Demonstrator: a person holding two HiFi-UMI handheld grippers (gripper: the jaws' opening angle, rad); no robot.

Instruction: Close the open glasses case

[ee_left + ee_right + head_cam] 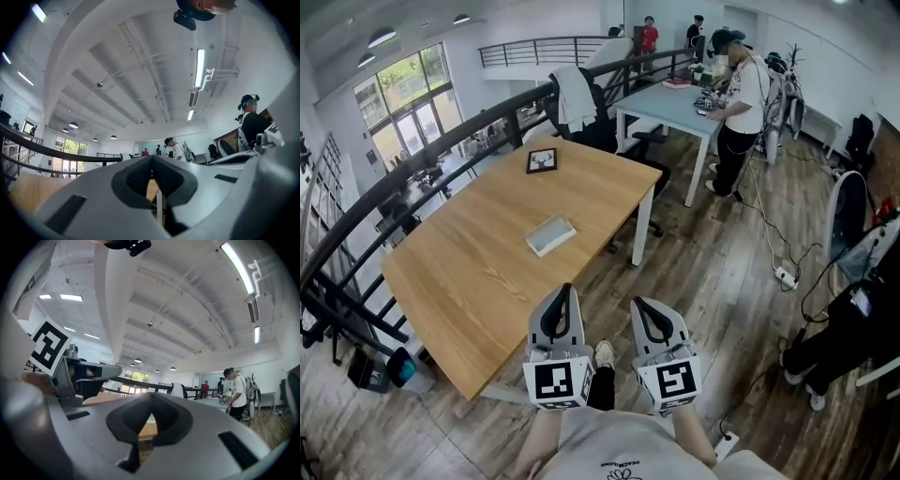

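Wood table (487,272) w/ glasses case (550,234), L claw (566,291), R claw (638,304) both closed, empty

Pale grey glasses case (550,234), light wood-grain table (478,258), black picture frame (542,160)

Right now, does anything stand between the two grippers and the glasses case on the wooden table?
Nothing visible does. The pale grey rectangular glasses case lies alone on the light wooden table; only bare tabletop and floor separate it from the shut, empty left gripper and right gripper. The black square frame lies beyond it.
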